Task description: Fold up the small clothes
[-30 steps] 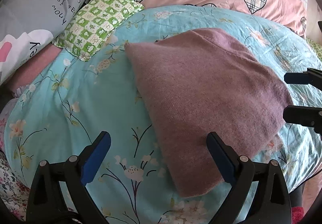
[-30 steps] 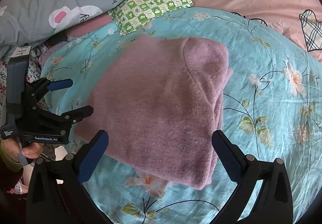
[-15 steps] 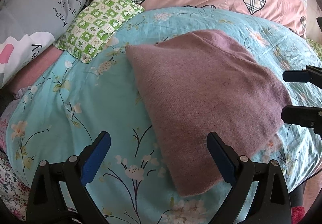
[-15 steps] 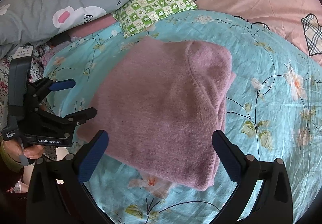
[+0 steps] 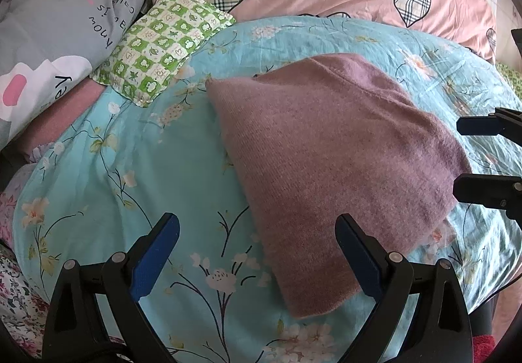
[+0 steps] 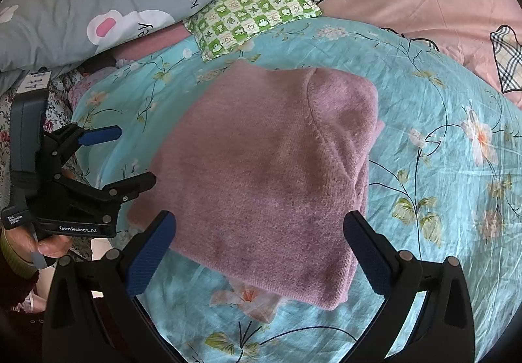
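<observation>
Left gripper spread wide, holding nothing, poised above the quilt just off the sweater's near-left edge. Right gripper likewise spread and empty, hanging over the sweater's near edge.

Sweater folded into a thick mauve block, lying near the quilt's middle, a seam curving down its right side, one layer peeking out at the right edge. Looks close to finished; probably one more fold or a tidy-up left.

To do it well: lower each gripper to a near corner, pinch through all layers rather than only the top one, lift both corners together and level, carry them toward the far edge, lay down without dragging the soft knit. Tuck the protruding layer first, or the stack will sit lopsided.

Beyond, at the quilt's far-left edge, a green pillow.
</observation>
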`<state>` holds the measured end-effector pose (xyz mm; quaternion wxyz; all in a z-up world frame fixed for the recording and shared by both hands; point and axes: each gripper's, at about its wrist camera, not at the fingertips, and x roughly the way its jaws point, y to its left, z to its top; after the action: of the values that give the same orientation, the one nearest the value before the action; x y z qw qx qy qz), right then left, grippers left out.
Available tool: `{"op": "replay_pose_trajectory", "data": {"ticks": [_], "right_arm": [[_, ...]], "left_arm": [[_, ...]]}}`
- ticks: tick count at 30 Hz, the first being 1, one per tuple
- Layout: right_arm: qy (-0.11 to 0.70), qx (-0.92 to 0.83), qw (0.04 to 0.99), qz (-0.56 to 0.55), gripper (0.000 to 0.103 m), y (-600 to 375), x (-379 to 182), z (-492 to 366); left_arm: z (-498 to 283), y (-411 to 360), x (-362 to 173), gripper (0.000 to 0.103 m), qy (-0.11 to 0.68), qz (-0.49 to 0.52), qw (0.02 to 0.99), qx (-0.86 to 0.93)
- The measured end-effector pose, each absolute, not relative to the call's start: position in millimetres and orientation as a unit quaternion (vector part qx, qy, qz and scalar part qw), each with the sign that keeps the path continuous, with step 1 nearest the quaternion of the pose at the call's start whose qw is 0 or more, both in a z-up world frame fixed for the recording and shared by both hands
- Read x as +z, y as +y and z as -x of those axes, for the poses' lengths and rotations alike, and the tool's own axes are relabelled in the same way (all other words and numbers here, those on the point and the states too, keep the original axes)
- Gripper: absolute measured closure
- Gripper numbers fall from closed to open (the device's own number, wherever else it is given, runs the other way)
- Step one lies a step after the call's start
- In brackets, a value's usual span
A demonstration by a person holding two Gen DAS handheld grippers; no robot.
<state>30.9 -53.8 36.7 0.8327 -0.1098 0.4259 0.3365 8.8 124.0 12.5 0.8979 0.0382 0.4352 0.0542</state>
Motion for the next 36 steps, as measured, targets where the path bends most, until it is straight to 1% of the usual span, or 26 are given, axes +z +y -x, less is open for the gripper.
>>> {"op": "replay_pose_trajectory", "data": {"ticks": [36], "right_arm": [[0.419, 0.336, 0.837, 0.102, 0.001, -56.6, 46.9, -33.0]], "left_arm": [[-12.1, 121.0, 18.1, 0.006, 0.433, -0.035, 0.899, 0.046]]}}
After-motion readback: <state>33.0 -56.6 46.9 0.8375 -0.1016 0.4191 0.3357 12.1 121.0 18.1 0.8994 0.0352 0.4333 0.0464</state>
